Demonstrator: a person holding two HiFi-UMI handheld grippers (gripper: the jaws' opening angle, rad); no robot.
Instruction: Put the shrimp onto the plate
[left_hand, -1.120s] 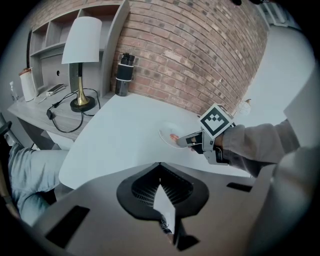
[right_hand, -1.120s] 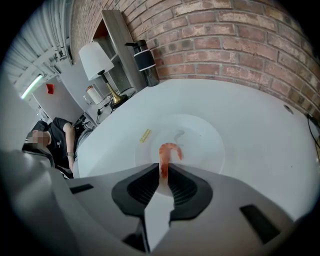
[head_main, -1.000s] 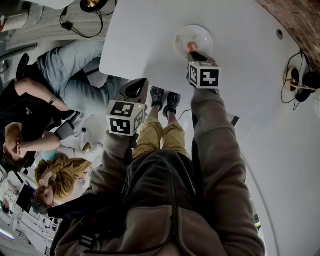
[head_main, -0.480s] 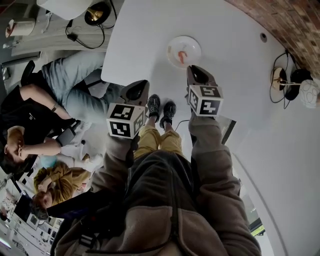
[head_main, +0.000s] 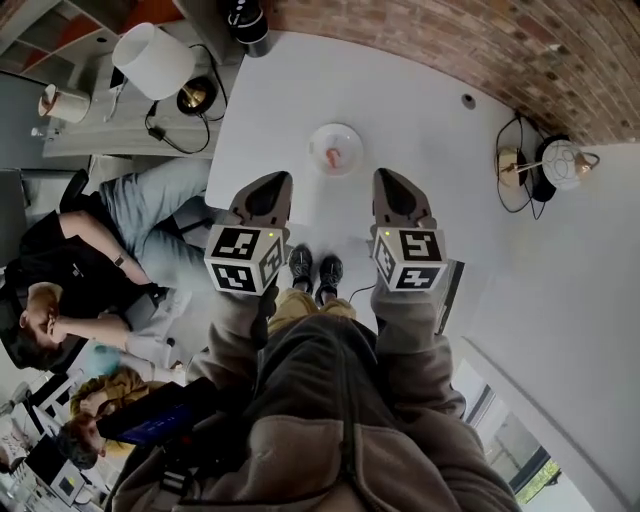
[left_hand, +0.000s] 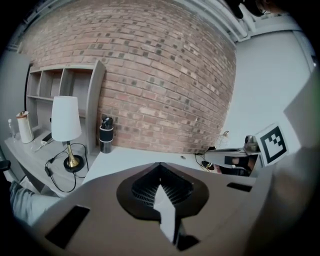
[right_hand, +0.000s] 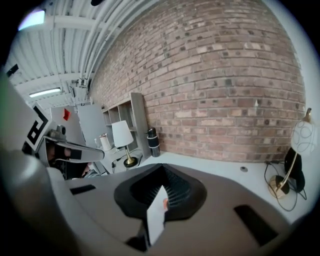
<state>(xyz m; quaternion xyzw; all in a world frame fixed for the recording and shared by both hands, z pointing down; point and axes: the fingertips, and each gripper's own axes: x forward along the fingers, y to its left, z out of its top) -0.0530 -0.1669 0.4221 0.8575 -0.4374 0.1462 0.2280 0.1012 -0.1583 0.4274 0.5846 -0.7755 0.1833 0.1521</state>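
A small white plate (head_main: 335, 149) sits on the white table (head_main: 420, 110), and the orange shrimp (head_main: 332, 157) lies on it. Both grippers are held side by side near the table's front edge, short of the plate and apart from it. My left gripper (head_main: 264, 193) is to the plate's lower left, my right gripper (head_main: 394, 190) to its lower right. In the left gripper view the left gripper (left_hand: 160, 170) has its jaws together with nothing in them. In the right gripper view the right gripper (right_hand: 161, 170) looks the same, pointed over the table toward the brick wall.
A white-shaded lamp (head_main: 152, 60) stands on a side shelf at the far left, a dark bottle (head_main: 247, 20) at the table's far corner. A second lamp with cables (head_main: 555, 165) is at the right. People sit at the left (head_main: 70, 270). A brick wall (head_main: 480, 40) backs the table.
My right gripper has let go of the shrimp on the plate and pulled back toward me. Both grippers now sit level, and the view has risen and widened.
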